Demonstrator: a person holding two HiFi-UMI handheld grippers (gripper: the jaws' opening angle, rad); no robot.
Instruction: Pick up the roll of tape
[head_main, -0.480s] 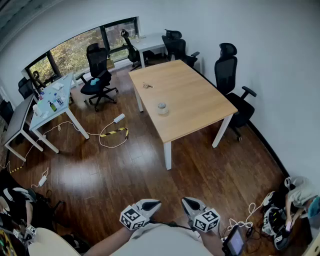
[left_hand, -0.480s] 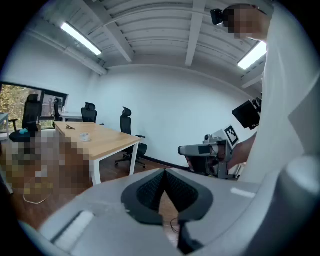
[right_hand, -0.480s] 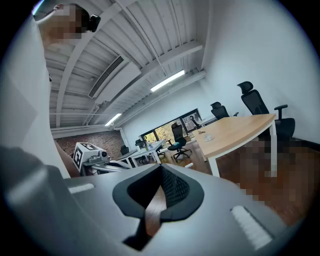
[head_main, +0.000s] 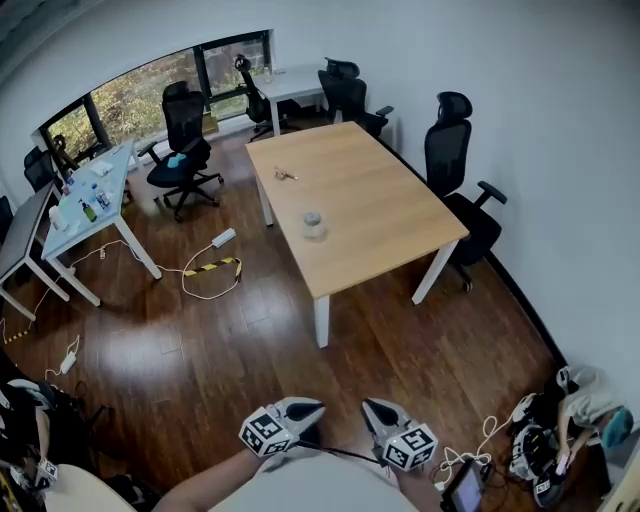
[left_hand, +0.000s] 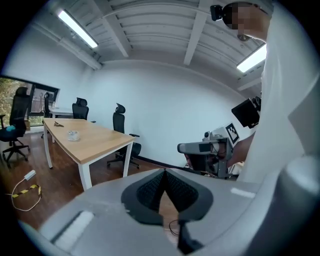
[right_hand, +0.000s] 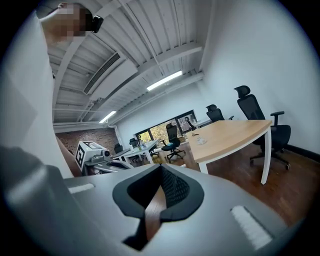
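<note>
Our left fingers (left_hand: 149, 192) and right fingers (right_hand: 175, 189) are closed and empty. If we reach the roll of tape (head_main: 313, 224) far ahead like this, we might knock it.

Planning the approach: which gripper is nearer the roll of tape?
Left, slightly. In the head view the left gripper is almost in line with the roll of tape; the right gripper is further right. Both are far short of the table.

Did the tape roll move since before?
No. The roll of tape keeps its spot near the wooden table's left edge; the whole view shifted, table included.
</note>
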